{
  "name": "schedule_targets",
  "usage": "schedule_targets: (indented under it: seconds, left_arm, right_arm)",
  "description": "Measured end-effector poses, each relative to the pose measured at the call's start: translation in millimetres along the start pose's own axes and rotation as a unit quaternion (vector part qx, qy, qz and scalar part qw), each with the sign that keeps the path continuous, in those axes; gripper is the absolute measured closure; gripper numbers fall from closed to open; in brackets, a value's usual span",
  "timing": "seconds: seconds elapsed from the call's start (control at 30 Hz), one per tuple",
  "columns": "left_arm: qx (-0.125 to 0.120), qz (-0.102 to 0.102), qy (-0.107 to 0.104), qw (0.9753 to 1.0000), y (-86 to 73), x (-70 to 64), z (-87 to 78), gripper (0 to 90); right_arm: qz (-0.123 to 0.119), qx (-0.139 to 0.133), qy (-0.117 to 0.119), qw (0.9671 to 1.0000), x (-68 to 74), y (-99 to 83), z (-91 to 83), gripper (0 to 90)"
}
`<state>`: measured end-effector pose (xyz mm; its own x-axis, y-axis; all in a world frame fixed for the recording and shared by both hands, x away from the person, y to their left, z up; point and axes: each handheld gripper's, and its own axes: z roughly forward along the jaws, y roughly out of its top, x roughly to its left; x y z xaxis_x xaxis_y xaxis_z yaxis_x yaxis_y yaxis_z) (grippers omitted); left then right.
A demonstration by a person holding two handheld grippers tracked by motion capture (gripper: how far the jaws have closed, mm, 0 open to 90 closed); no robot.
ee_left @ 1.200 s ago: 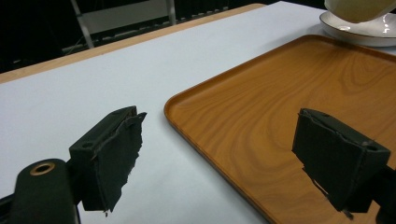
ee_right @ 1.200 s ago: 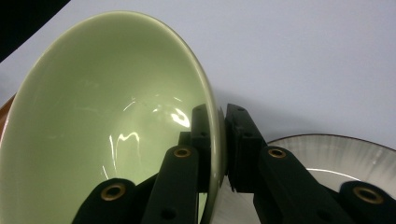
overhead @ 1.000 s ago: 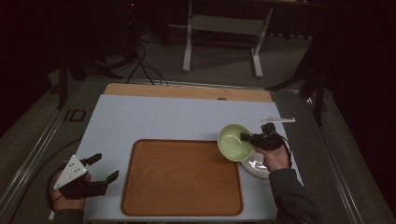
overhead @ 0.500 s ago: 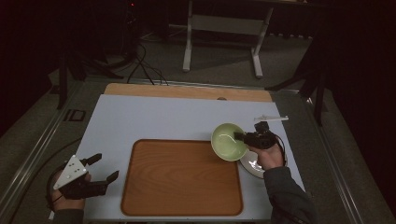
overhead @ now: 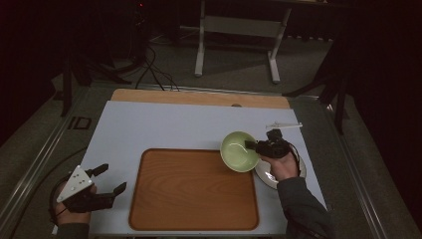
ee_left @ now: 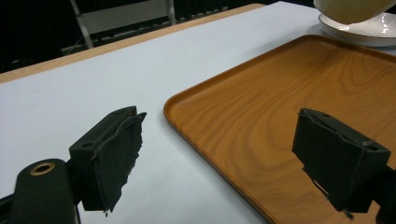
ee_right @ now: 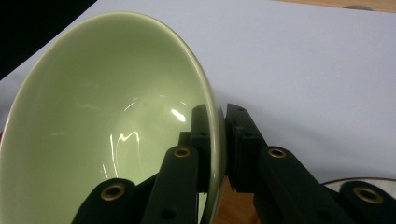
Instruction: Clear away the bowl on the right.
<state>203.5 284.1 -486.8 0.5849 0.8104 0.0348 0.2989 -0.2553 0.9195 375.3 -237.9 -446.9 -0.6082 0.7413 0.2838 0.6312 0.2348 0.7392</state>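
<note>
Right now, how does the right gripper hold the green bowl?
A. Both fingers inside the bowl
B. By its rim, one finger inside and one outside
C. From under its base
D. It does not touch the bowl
B: in the right gripper view the right gripper is shut on the rim of the green bowl, one finger on each side.

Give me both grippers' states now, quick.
Left gripper: open, empty, beside the wooden tray.
Right gripper: closed on the green bowl rim.
</note>
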Motion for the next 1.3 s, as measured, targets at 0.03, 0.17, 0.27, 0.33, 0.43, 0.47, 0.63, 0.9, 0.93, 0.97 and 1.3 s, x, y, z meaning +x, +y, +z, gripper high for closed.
schedule_targets:
  seconds: [0.03,0.17,0.27,0.33,0.43,0.47,0.63,0.9,0.93,0.97,1.3]
  left_arm:
    - [-0.001,0.000,0.000,1.0000,0.0,0.0,0.0,15.4]
    - [0.000,0.001,0.000,1.0000,0.0,0.0,0.0,15.4]
    - [-0.001,0.000,-0.001,1.0000,0.0,0.0,0.0,15.4]
    - [0.000,0.000,0.000,1.0000,-0.1,-0.1,-0.1,15.4]
    - [-0.001,0.001,0.000,1.0000,0.0,-0.1,-0.2,15.4]
    - [-0.001,0.001,0.000,1.0000,0.0,-0.1,-0.2,15.4]
    - [0.000,0.001,0.000,1.0000,0.0,-0.2,-0.1,15.4]
    - [-0.001,0.000,0.001,1.0000,0.0,-0.2,-0.2,15.4]
    - [0.000,0.001,0.001,1.0000,0.0,-0.2,-0.3,15.4]
    - [-0.001,0.001,0.001,1.0000,0.0,-0.2,-0.4,15.4]
    - [-0.001,0.001,0.001,1.0000,-0.1,-0.1,-0.5,15.4]
  right_arm:
    - [-0.001,0.000,0.000,1.0000,1.0,0.2,0.8,82.5]
    - [-0.003,0.002,0.003,1.0000,4.2,0.3,3.9,82.5]
    - [-0.004,0.003,0.006,1.0000,6.2,-0.3,6.5,82.5]
    - [-0.006,0.004,0.007,0.9999,7.2,-0.5,7.7,82.5]
    - [-0.007,0.006,0.009,0.9999,8.8,-1.2,8.7,82.5]
    - [-0.007,0.006,0.010,0.9999,9.2,-1.8,8.9,82.5]
    - [-0.006,0.007,0.012,0.9999,10.2,-4.7,9.6,82.5]
    - [-0.005,0.009,0.019,0.9998,14.8,-10.4,15.8,82.5]
    - [-0.005,0.010,0.019,0.9998,15.7,-10.9,16.8,82.5]
    - [-0.006,0.011,0.020,0.9997,16.3,-11.3,17.6,82.5]
    - [-0.010,0.013,0.027,0.9995,23.1,-13.7,23.1,82.5]
